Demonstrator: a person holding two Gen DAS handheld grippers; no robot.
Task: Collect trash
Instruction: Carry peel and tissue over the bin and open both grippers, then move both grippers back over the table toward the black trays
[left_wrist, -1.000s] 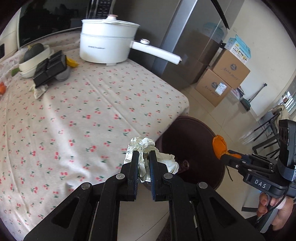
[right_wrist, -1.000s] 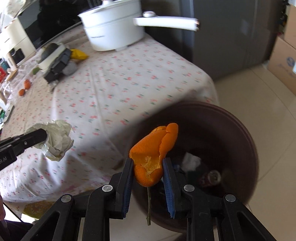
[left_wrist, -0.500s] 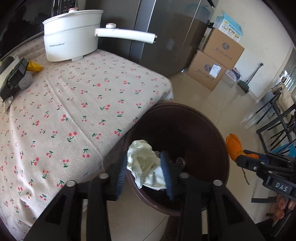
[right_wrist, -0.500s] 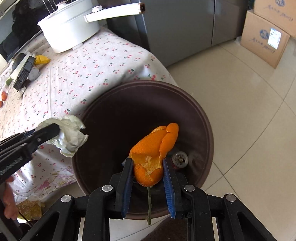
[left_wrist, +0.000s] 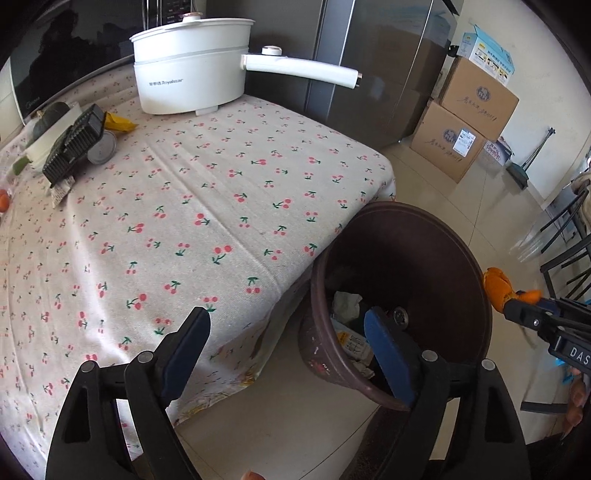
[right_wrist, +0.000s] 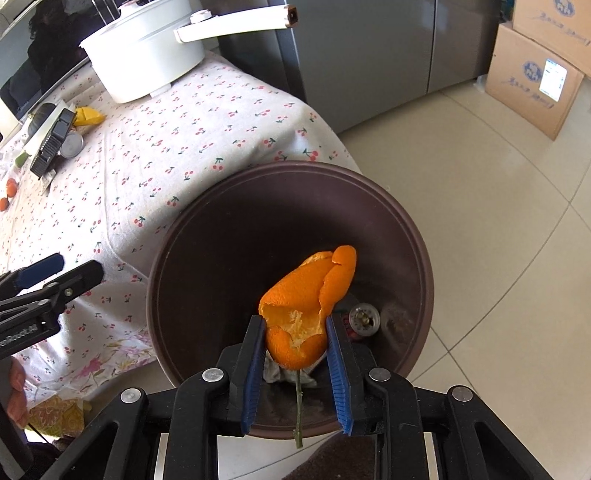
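Now the step in hand, as I judge it, is dropping the collected scraps into the brown bin (right_wrist: 406, 236) that stands on the floor against the corner of the desk (left_wrist: 207, 206); to do it well, each tool should hang squarely over the bin's mouth before it lets go, low enough that light scraps fall inside rather than drift onto the tiles, and the two tools should keep apart so they do not knock each other; on the far left of the desk lie a black tray (left_wrist: 74, 147), a round tin lid (left_wrist: 101, 147) and a yellow scrap (left_wrist: 120, 123), with a white pot (left_wrist: 188, 74) behind them, so more may remain to gather; the left tool (left_wrist: 288, 350) is over the bin's near rim with its jaws spread wide and opening, nothing between them, and a pale crumpled wad (left_wrist: 347, 302) lies down in the bin below it among other rubbish; the right tool (right_wrist: 295, 373) hangs over the bin's middle, its jaws opening slightly yet pressing on both sides of an orange peel (right_wrist: 310, 306) whose green stem dangles beneath; a small metal can (right_wrist: 364, 319) sits on the bin's bottom just beyond the peel; the peel is thus above the bin but not yet in it
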